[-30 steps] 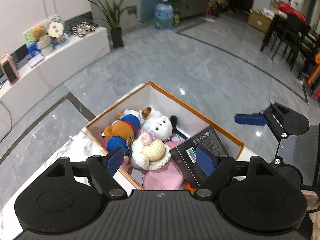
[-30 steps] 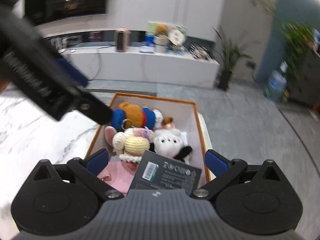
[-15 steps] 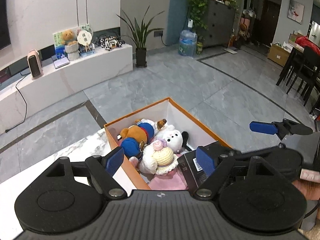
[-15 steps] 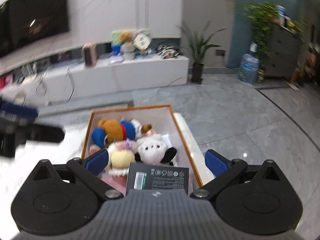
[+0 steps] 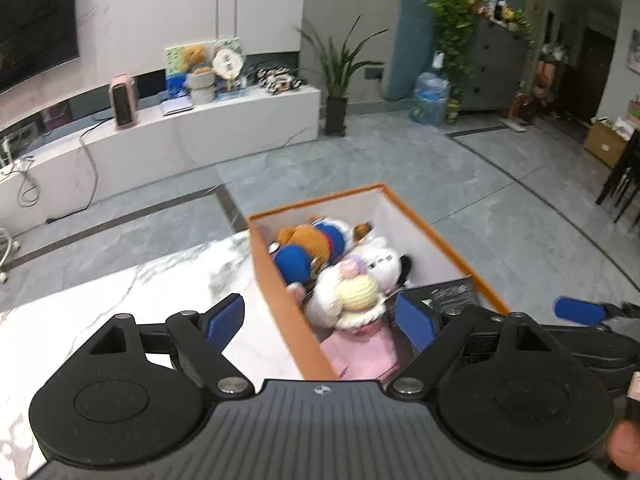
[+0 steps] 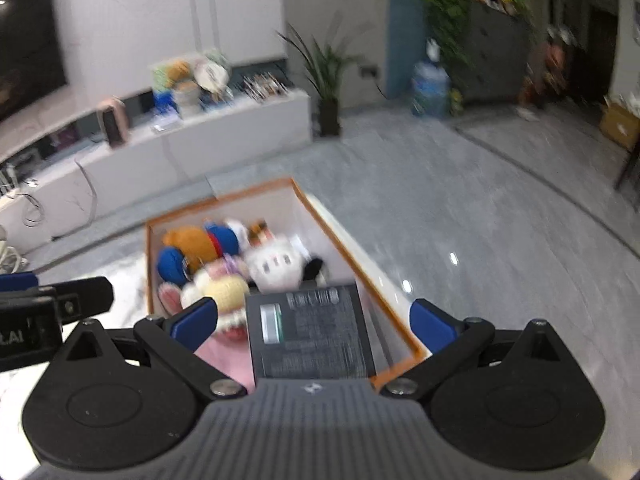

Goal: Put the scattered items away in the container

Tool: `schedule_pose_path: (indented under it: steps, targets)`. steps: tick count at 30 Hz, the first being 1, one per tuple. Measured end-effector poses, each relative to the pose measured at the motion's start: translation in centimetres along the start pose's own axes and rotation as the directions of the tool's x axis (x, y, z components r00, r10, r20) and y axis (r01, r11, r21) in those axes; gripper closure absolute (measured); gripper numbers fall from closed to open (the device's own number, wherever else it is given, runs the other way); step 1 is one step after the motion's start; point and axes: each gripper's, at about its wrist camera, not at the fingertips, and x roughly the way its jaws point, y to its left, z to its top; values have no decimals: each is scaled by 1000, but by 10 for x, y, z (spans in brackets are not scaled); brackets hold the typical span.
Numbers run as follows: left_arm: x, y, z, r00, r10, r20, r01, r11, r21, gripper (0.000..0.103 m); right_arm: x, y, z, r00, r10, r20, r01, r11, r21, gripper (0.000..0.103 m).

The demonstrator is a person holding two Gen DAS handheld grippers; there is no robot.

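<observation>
I have both grippers held above the near end of the box (image 5: 280, 280), which sits on the white marble table (image 5: 140, 280) at its far edge. My left gripper (image 5: 320, 322) has its jaws spread wide with nothing between them; the box's orange left wall runs up from six o'clock toward twelve in that view. My right gripper (image 6: 312, 320) is likewise spread and empty, its blue pads apart on either side of the box's near end.

Inside the box, a brown bear in blue (image 5: 308, 246) lies at the far end, around twelve o'clock. A white plush toy (image 6: 276, 264) sits just beside it toward one o'clock, and a cream knitted doll (image 5: 352, 294) rests nearer me, touching both. Something pink (image 5: 360, 346) lies under the doll at the near end; the right view is blurred, so I cannot say quite what it is. A black carton (image 6: 312, 332) with a printed label leans in the near right corner, at about six o'clock in the right view, partly over the pink thing.

In the left view, the right gripper's blue pad shows at three o'clock.
</observation>
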Motion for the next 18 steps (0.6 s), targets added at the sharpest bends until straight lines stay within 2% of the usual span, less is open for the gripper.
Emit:
schedule_pose_path:
  steps: [3, 6, 10, 14, 18]
  targets:
    - [2, 5, -8, 999, 23, -25, -23, 999, -28, 5, 7, 1, -6, 997, 4, -74, -3, 1000, 9, 0]
    - [5, 9, -16, 997, 56, -56, -59, 997, -49, 0, 4, 0, -12, 998, 5, -62, -4, 1000, 14, 0]
    - [6, 12, -21, 995, 52, -88, -59, 995, -79, 0, 2, 2, -12, 999, -27, -36, 27, 1000, 1, 0]
    - [3, 7, -21, 994, 74, -81, -78, 996, -50, 0, 4, 3, -9, 999, -45, -30, 45, 999, -8, 0]
    - [2, 5, -20, 995, 67, -79, -71, 996, -50, 0, 6, 2, -8, 998, -43, -39, 43, 999, -5, 0]
